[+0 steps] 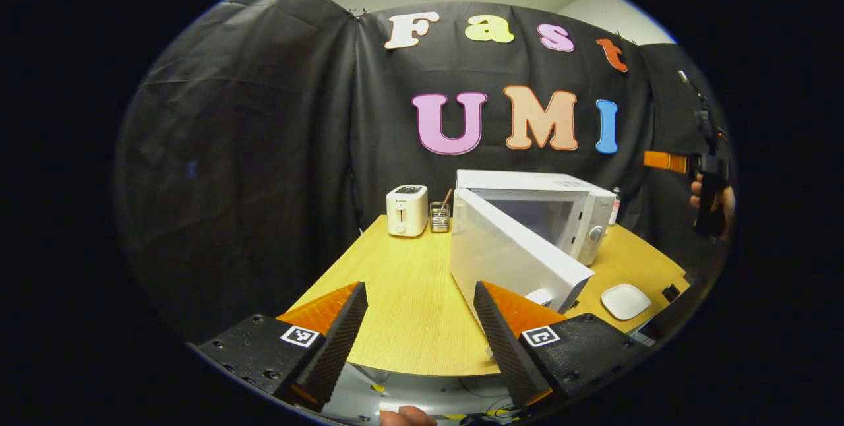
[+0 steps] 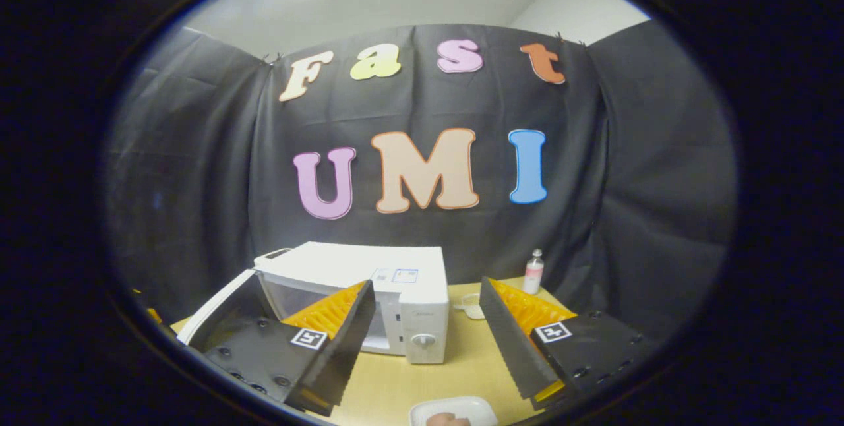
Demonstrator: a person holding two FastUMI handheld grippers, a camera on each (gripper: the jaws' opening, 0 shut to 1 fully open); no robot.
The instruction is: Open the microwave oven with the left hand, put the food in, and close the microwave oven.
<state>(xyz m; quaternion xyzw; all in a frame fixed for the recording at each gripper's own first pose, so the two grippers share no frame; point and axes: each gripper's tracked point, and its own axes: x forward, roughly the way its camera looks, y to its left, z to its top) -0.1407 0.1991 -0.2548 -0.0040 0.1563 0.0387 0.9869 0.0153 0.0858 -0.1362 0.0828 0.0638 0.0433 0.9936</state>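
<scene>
The left gripper [image 1: 419, 327] stands wide apart with nothing between its fingers, held back from the near edge of the table [image 1: 402, 281]. Ahead of it and slightly to its right sits the microwave [image 1: 580, 215], its door [image 1: 508, 258] swung partway out; the door's free edge comes toward this gripper's right finger, hinge side farther off. The door is a stiff, flat panel that should swing lightly on its hinge, so a push on the free edge, far from the hinge, would move it most easily; its smooth face looks slippery for a pinch.

The right gripper [image 2: 425, 340] is likewise spread wide and empty. Just below it, at the bottom of the right gripper view, lies a white plate [image 2: 455, 408] with a piece of food [image 2: 448, 419] on it, mostly cut off, so its shape and long axis cannot be told. The plate looks rigid, shallow and breakable, best taken by the rim and kept level. The microwave's long axis runs across that view, its opening ahead and to the left of this gripper, facing it
</scene>
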